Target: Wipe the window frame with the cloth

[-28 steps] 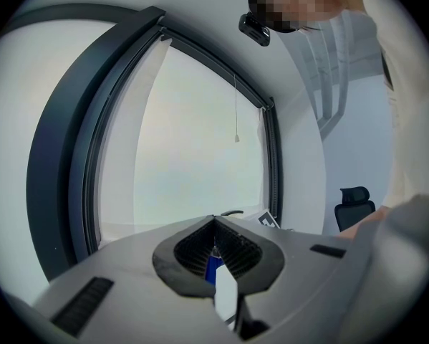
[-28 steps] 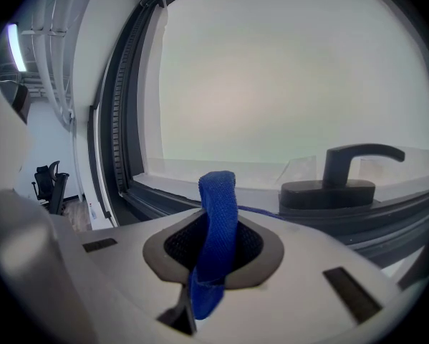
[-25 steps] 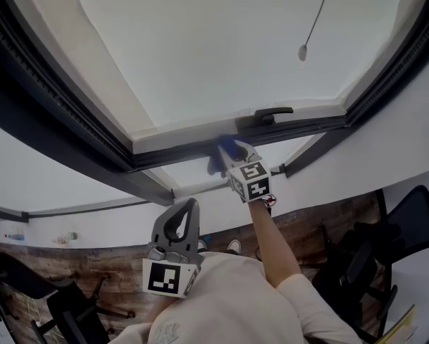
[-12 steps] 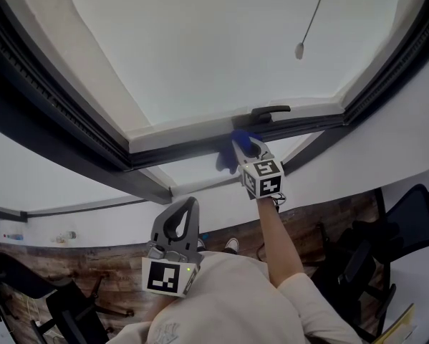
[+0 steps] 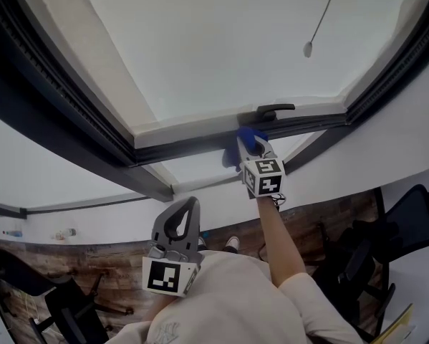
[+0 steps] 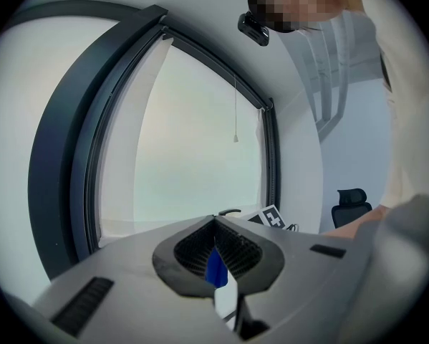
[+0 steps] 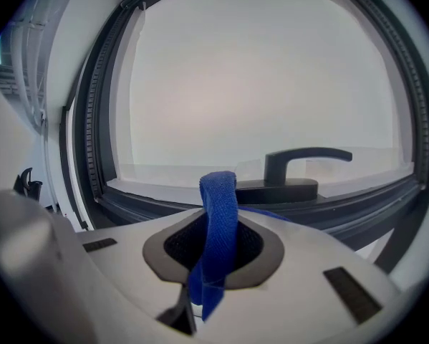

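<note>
Pale glass inside dark window frame (image 5: pixel 193 147). Right gripper (image 5: pixel 253 150) clamped on blue cloth (image 7: pixel 218 213), pressed to the bottom rail just left of the handle (image 5: pixel 271 111). Left gripper (image 5: pixel 180 221) closed, low, well apart. Best wiped with steady pressure, cloth flat along the rail. Open run leftward to the corner; blocked rightward by handle, so lift over.

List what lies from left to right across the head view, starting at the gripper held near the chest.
left gripper → blue cloth → cord pull → black office chair
</note>
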`<state>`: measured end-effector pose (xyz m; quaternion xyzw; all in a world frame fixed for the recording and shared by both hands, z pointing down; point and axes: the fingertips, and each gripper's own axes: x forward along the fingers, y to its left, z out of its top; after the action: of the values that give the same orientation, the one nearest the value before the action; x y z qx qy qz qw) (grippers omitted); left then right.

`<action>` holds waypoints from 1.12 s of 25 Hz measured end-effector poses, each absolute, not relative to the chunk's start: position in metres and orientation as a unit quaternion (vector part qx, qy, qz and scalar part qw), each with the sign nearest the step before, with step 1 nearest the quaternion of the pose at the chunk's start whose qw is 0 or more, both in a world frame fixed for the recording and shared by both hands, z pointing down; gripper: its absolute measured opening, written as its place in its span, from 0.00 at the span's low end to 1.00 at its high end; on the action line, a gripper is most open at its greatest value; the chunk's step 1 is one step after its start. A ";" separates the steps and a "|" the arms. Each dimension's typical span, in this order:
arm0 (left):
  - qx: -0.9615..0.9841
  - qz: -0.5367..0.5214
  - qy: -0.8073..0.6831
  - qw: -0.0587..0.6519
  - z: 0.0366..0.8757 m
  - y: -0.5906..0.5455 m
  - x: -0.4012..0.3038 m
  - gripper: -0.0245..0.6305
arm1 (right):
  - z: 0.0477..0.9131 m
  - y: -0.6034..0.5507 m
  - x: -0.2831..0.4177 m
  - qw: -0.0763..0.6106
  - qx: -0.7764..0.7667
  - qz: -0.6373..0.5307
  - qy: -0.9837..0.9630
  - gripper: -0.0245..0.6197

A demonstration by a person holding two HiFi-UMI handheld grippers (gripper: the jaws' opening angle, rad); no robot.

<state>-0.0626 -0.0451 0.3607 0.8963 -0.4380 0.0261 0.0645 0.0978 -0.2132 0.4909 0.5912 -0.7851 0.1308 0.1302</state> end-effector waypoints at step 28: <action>0.848 0.032 -0.524 0.069 0.368 -0.026 -0.238 0.05 | 0.541 -0.177 -0.229 0.179 0.398 0.116 -0.892 0.13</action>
<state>-0.2377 -0.0257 0.3684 0.8483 -0.5240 0.0323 0.0688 -0.2293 -0.1774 0.5415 0.3982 -0.8922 0.1159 0.1790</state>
